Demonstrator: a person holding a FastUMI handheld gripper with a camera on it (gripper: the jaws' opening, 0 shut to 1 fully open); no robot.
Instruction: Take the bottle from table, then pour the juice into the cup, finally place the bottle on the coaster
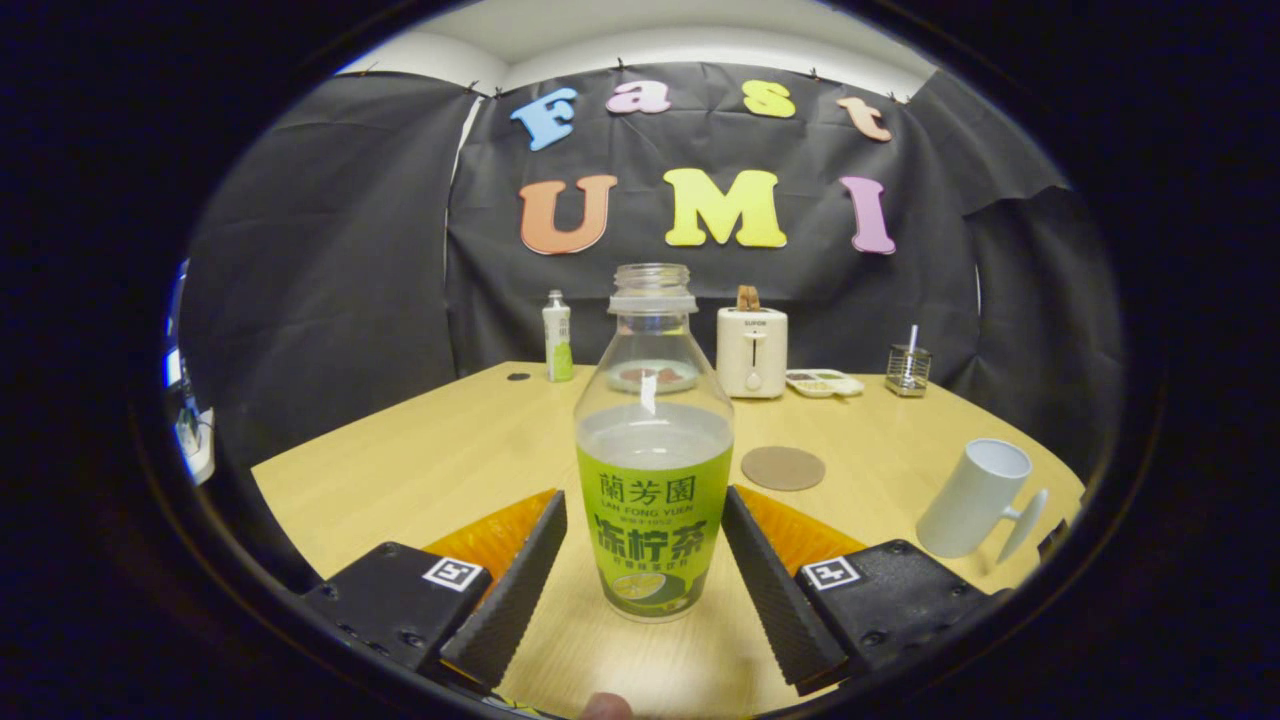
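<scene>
An uncapped clear bottle [654, 470] with a green label stands upright on the wooden table [450, 460], about half full of pale juice. It sits between my two fingers, near their tips. My gripper [645, 515] is open, with a small gap between each ribbed pad and the bottle. A round brown coaster [783, 468] lies just beyond the right finger. A white cup [975, 498] with a handle stands farther right, near the table's edge.
At the table's far side stand a small white and green bottle [557, 337], a cream toaster [752, 350] with bread in it, a flat tray [824, 382] and a wire holder [908, 370]. A plate [655, 377] shows through the bottle's neck.
</scene>
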